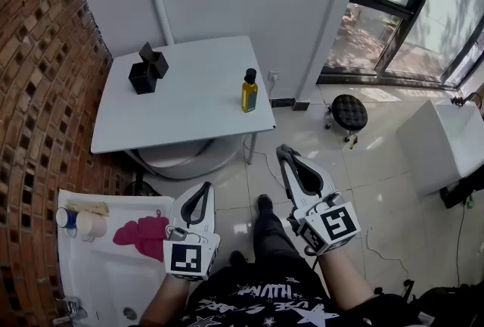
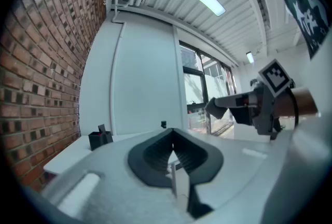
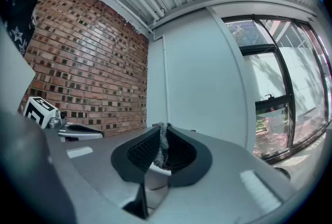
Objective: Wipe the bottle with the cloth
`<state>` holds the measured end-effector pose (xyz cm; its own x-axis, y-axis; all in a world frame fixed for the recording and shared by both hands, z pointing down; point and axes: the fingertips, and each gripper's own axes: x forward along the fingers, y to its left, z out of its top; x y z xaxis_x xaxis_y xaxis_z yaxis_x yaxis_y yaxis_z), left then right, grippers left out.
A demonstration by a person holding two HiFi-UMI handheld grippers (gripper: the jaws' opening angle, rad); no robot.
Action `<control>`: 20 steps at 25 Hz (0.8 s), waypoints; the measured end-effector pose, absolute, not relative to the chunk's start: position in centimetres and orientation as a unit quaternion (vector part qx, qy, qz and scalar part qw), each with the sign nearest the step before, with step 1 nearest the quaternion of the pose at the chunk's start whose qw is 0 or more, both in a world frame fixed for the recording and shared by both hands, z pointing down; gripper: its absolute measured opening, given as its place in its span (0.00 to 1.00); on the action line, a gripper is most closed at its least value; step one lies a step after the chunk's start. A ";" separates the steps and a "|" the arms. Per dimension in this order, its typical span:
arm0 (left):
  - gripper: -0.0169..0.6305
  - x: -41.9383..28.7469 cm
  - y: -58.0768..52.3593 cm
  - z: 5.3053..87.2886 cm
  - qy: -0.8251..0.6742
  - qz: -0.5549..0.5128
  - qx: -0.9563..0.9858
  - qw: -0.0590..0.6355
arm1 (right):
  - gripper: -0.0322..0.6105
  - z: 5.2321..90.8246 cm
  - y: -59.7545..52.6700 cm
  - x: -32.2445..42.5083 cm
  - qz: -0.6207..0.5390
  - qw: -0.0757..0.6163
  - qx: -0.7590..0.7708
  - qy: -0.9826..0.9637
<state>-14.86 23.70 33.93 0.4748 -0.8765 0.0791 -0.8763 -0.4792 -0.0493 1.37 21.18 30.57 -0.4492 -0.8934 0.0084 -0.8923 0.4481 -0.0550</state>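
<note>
2 closed: left gripper [image 1: 205,187], right gripper [image 1: 282,151]; pink cloth [image 1: 142,236] in sink [image 1: 98,284]; bottle [image 1: 249,91] yellow-filled.

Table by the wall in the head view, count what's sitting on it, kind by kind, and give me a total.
Bottle: 1
Black boxes: 2
Total on the table: 3
</note>
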 end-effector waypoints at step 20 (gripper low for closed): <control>0.03 -9.7 1.4 37.6 0.575 -0.049 -0.816 -0.028 | 0.11 32.0 -3.8 1.9 -0.002 -0.027 -0.406 0.913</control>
<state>-9.70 1.39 37.56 0.3345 -0.9357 0.1124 -0.9412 -0.3377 -0.0097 1.87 -3.77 32.00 -0.6689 -0.7417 0.0506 -0.7418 0.6703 0.0191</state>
